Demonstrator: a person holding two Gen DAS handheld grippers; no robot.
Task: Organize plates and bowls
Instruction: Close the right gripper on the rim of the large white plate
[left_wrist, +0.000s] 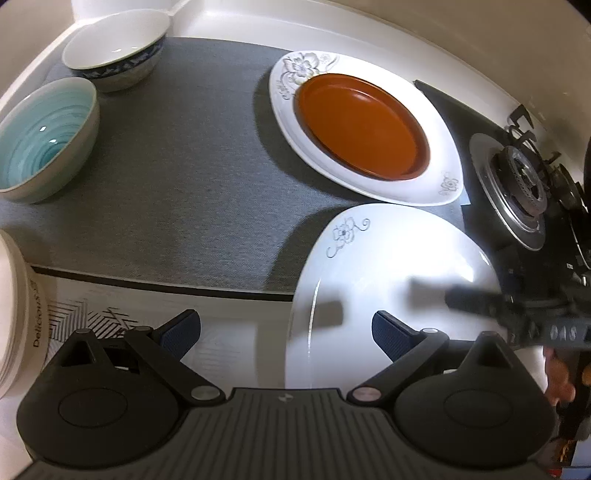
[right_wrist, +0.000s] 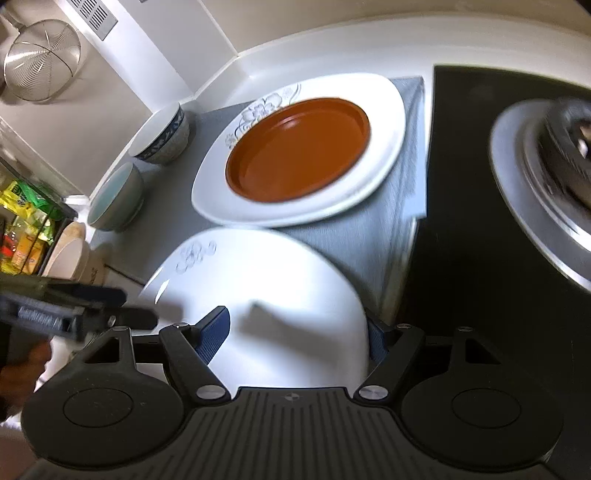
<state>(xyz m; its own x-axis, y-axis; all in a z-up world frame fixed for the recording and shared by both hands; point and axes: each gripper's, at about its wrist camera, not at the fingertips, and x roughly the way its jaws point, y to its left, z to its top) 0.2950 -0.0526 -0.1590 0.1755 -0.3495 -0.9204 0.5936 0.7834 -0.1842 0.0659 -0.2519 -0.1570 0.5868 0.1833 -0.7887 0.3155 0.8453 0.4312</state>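
Glossy white floral plate (right_wrist: 258, 295) between right tongs' (right_wrist: 295, 332) ribbed pads; left tongs (left_wrist: 286, 332) agape.

A dish (left_wrist: 364, 127) is sitting on a plate (left_wrist: 441, 147) behind another plate (left_wrist: 388, 280), two bowls (left_wrist: 114, 48) standing left, a burner (left_wrist: 517, 184) right.

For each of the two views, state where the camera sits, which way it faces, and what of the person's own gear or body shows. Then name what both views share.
Left wrist: sits on the left tongs, faces forward over the grey mat toward two bowls; own open fingers show, and the right tongs enter from the right.
Right wrist: sits on the right tongs, faces the stove burner and counter corner; own fingers grip the white flowered plate; the left tongs enter at left.
Shared: that plate, the brown plate on a white dish, both bowls.
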